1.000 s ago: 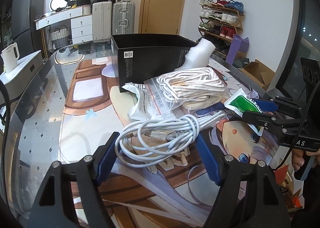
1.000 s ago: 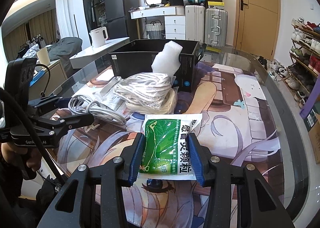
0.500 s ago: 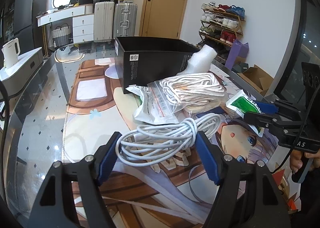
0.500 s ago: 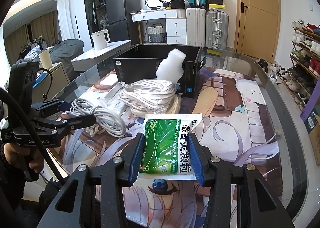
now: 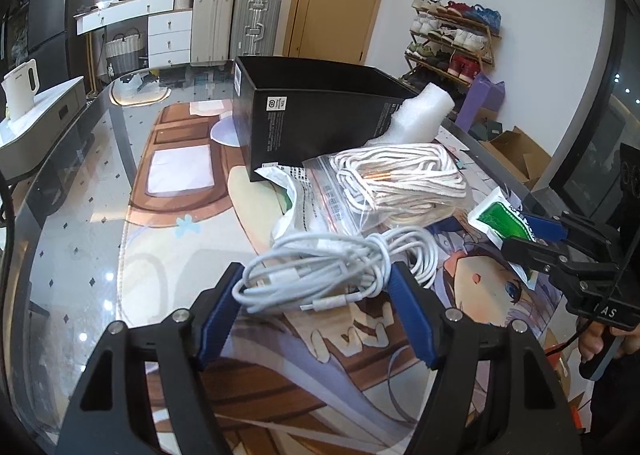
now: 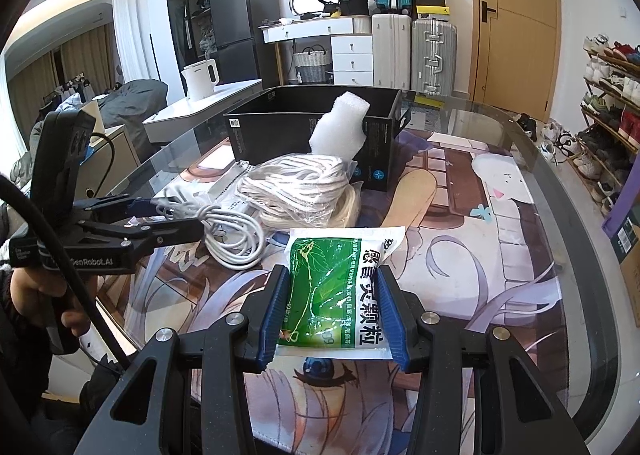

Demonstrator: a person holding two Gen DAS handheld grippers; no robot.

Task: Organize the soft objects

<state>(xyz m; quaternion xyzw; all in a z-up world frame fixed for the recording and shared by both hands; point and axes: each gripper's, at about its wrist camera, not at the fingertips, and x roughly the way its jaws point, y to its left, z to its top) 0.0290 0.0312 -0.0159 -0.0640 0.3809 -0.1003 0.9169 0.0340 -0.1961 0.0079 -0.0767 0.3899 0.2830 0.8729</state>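
Note:
My left gripper [image 5: 316,307] is shut on a bundle of white cable [image 5: 320,271] and holds it above the printed mat; the bundle also shows in the right wrist view [image 6: 232,231]. My right gripper [image 6: 332,311] is shut on a green and white sachet [image 6: 340,287], lifted slightly; the sachet also shows in the left wrist view [image 5: 500,221]. A bag of white rope [image 5: 400,183] lies in front of an open black box [image 5: 320,111], with a white foam roll [image 5: 420,115] leaning on the box.
A white printed plastic bag [image 5: 296,199] lies beside the rope bag. The glass table edge [image 6: 580,223] curves on the right. A kettle [image 6: 200,79] stands on a side unit at the left. Suitcases and a shoe rack stand behind.
My left gripper has closed on the cable bundle and lifted it off the mat. My right gripper keeps holding the sachet, raised a little.

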